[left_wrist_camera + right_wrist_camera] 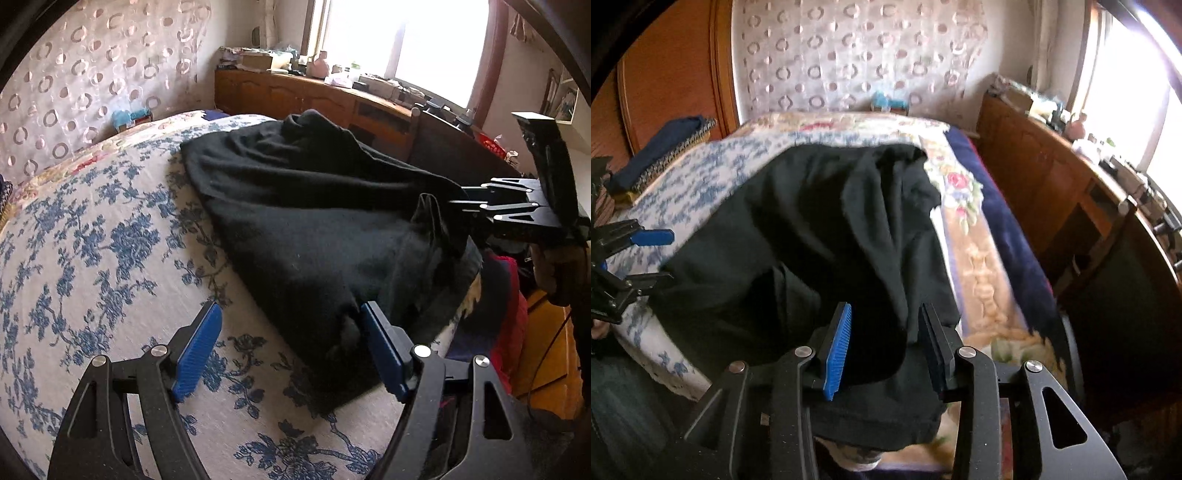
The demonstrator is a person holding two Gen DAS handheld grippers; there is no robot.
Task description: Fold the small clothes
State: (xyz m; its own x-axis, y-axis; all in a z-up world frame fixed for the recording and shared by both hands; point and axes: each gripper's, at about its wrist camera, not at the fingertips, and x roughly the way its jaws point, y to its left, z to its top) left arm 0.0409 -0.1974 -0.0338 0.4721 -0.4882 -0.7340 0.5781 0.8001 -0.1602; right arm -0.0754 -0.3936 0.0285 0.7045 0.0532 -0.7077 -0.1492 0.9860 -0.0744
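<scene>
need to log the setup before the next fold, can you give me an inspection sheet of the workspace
surface: bed with a blue floral cover; a second flowered blanket along its far side
job's things: black garment spread rumpled across the bed, not yet neatly folded
clutter: folded dark blue cloth on the bed's far corner; red fabric beside the bed
grippers: left tool open, garment's edge by one pad; right tool open, garment between its pads, not pressed
cables: a thin dark cord over the wooden floor
surroundings: wooden cabinet crowded with small items under a bright window, patterned curtain
</scene>
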